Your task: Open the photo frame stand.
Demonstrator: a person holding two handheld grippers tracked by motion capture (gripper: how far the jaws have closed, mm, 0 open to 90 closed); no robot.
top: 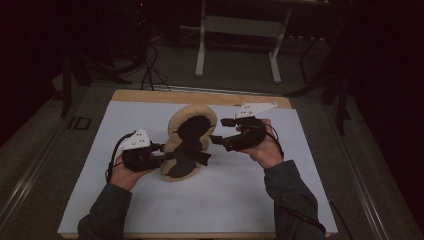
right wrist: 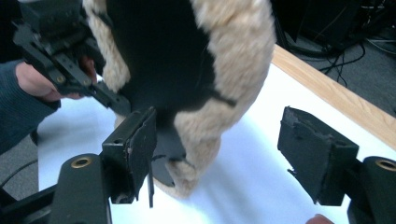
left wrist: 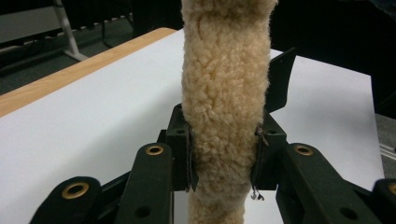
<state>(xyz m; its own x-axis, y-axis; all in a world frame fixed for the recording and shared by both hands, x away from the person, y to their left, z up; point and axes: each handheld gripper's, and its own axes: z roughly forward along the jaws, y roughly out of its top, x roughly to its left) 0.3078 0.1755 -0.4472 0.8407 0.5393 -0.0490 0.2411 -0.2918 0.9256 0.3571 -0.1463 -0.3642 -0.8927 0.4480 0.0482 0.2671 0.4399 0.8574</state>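
A tan fleece piece with black inner faces stands upright in the middle of the white sheet. My left gripper is shut on its lower left edge. In the left gripper view both pads press into the fleece from either side, at my left gripper. My right gripper is at the piece's right side, open. In the right gripper view its jaws stand wide apart, with the bottom of the fleece piece partly between them and the right pad well clear of it. My left gripper shows behind.
A white sheet covers a wooden tabletop. Beyond the table are a white metal table frame and cables on the floor. The room around is dark.
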